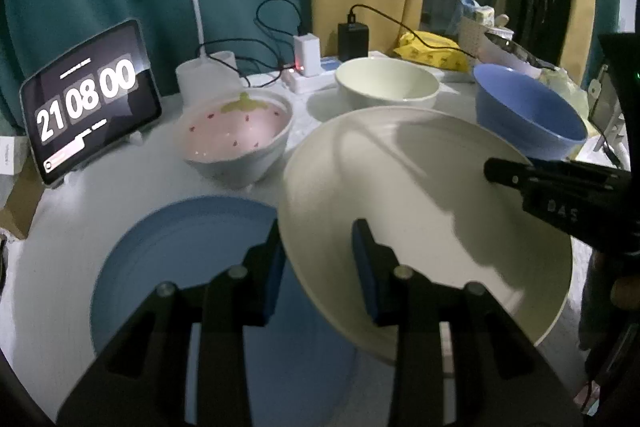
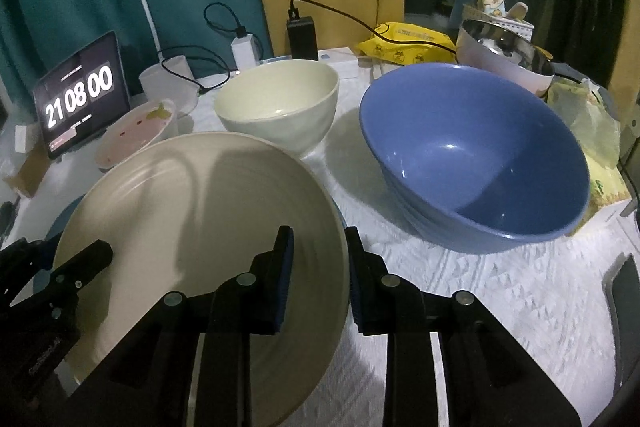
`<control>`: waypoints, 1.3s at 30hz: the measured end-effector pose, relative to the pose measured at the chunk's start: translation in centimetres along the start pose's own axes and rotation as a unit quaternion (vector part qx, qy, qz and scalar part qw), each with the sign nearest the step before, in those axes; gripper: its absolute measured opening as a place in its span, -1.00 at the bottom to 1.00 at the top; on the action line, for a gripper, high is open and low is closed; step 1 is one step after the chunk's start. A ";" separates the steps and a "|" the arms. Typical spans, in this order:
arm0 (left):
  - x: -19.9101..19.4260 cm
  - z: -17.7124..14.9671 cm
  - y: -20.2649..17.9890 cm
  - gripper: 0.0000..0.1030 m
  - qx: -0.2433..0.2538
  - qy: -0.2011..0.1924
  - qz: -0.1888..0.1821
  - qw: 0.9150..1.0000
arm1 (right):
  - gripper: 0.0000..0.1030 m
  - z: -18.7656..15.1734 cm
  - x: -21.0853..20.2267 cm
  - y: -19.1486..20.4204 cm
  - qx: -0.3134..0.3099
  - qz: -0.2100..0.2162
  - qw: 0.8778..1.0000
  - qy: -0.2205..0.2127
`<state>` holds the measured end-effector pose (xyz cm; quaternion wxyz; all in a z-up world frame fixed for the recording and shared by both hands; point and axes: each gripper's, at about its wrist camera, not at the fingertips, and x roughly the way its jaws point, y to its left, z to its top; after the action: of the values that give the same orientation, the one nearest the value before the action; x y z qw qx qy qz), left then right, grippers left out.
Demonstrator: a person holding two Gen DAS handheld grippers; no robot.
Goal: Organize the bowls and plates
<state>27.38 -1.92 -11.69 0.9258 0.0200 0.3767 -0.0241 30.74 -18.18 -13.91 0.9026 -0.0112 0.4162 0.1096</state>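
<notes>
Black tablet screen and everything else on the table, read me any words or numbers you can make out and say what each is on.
"21 08 00": large white digits on the black tablet screen propped at the back left.
Small lines above and below those digits: too small to read.
Embossed letters on the black right gripper: too blurred.
Print on the yellow plastic packet: too blurred.

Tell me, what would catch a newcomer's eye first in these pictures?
Probably the big cream plate in the middle, its rim caught on opposite sides by the left tool and the right tool, above a blue plate lying on the white table. Next, the large blue bowl to the right. At the back left, a tablet glows with a clock.
</notes>
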 end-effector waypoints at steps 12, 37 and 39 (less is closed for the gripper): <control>2.6 0.6 0.2 -0.27 0.013 0.014 0.041 0.999 | -0.32 -0.6 3.2 -0.5 0.006 -0.035 0.999 0.028; 2.6 0.1 -1.0 -0.14 0.012 0.021 -0.014 1.000 | -0.28 -2.5 2.1 -1.1 0.033 0.014 0.999 0.033; 2.4 -0.2 -1.2 -0.14 0.011 0.024 -0.018 0.999 | -0.30 -2.6 2.0 -1.2 0.033 0.012 0.999 0.034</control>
<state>28.89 -3.15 -13.47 0.9156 0.0241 0.3990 -0.0446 30.27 -19.25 -17.19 0.8864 0.0199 0.4500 0.1064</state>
